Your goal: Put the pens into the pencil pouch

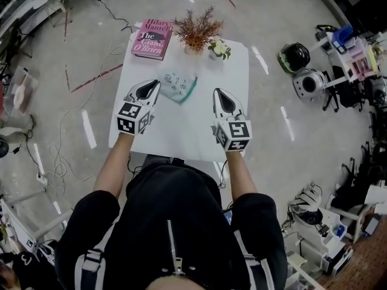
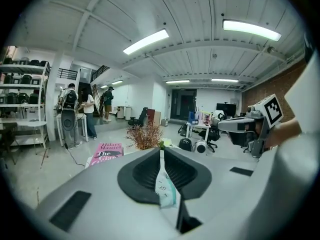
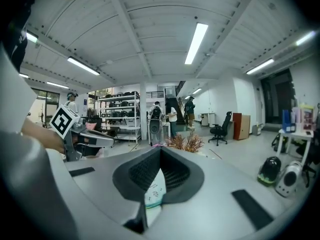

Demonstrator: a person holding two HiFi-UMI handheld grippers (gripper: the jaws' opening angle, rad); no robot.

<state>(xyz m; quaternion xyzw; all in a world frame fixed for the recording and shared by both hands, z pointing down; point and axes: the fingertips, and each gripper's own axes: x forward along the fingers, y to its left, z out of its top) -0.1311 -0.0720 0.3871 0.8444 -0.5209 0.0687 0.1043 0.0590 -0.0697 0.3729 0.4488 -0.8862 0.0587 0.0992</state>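
Note:
The pencil pouch [image 1: 179, 87], pale with small prints and a green edge, lies on the white table [image 1: 181, 132] between my two grippers. My left gripper [image 1: 156, 83] hovers just left of it, jaws shut and holding nothing. Right of the pouch, my right gripper [image 1: 216, 92] is likewise shut and holding nothing. In the left gripper view the pouch [image 2: 166, 189] shows only through the slit under the shut left gripper [image 2: 161, 151]. The right gripper view shows the pouch [image 3: 155, 191] the same way below the right gripper [image 3: 160, 149]. No pens are visible.
A pink book [image 1: 152, 38] lies at the table's far left corner, with a dried plant [image 1: 196, 32] and a small flower pot [image 1: 219, 49] along the far edge. Cables trail on the floor at left. Round black and white devices [image 1: 294, 57] sit on the floor at right.

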